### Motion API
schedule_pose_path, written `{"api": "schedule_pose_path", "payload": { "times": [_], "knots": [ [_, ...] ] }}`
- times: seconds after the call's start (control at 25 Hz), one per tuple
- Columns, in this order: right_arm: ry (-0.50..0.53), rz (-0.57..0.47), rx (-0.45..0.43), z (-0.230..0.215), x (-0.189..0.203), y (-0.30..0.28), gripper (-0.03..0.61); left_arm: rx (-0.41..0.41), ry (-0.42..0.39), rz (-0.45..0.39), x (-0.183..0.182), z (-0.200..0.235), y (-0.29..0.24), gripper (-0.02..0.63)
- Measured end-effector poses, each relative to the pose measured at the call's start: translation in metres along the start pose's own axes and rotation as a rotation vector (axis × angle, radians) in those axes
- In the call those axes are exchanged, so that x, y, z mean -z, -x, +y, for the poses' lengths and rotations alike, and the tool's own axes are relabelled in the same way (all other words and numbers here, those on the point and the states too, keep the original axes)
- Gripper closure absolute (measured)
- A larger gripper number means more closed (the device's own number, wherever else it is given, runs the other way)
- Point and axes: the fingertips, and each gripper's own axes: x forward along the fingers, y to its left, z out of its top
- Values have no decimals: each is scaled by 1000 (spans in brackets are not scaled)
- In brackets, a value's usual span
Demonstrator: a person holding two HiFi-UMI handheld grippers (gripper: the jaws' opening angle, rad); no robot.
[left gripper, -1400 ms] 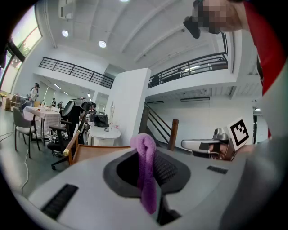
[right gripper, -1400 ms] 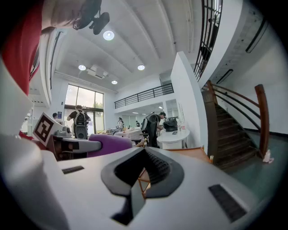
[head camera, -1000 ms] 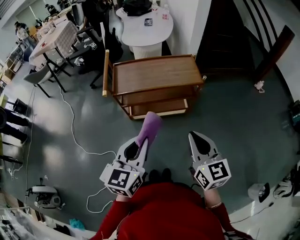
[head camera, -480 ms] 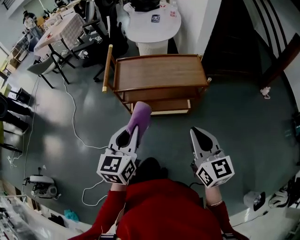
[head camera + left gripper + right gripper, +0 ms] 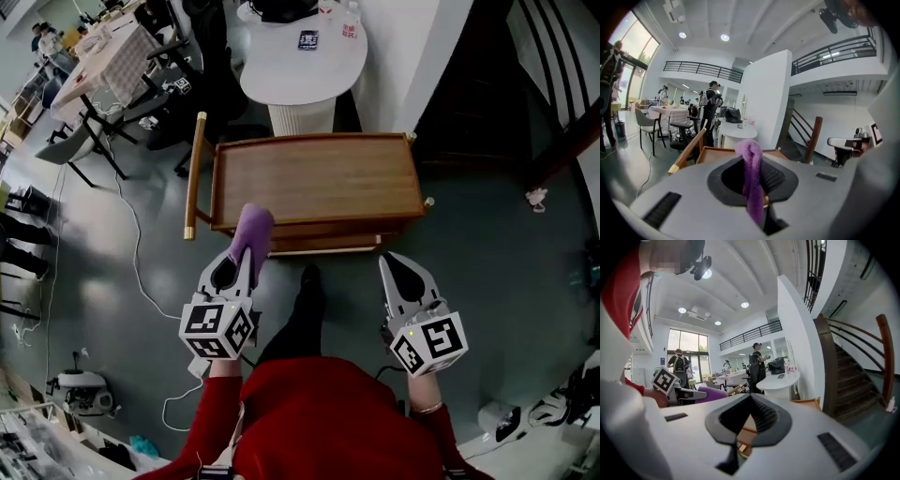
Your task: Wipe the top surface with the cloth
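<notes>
A wooden cart stands in front of me, its flat top (image 5: pixel 314 178) bare and a long handle (image 5: pixel 194 173) on its left end. My left gripper (image 5: pixel 244 253) is shut on a purple cloth (image 5: pixel 251 228), which sticks out past the tips and reaches the cart's near left edge. In the left gripper view the cloth (image 5: pixel 752 180) hangs folded between the jaws, with the cart top (image 5: pixel 717 153) beyond. My right gripper (image 5: pixel 388 261) is shut with nothing in it, and hovers just short of the cart's near right edge. The right gripper view shows the tips (image 5: pixel 751 397) meeting.
A white round table (image 5: pixel 300 56) stands behind the cart against a white wall. Dark stairs (image 5: pixel 562 84) rise at the right. Chairs and tables (image 5: pixel 112 66) fill the far left, and a white cable (image 5: pixel 141 272) trails on the floor. My leg and shoe (image 5: pixel 305 305) are below the cart.
I have stepped toward the cart, which now lies closer and squarer in view. The left gripper with the cloth has come up to the cart's near edge.
</notes>
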Motion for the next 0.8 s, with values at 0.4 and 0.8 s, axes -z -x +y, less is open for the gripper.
{"api": "schedule_pose_path", "payload": {
  "times": [0.4,0.8],
  "knots": [
    [-19,46,66,-78,-46,-104,574,-36,-3,88,-39,37,-132,563],
    [-25,113,15,-118,-49,-153,574,-562,-134,173,-40,161,-146,565]
  ]
}}
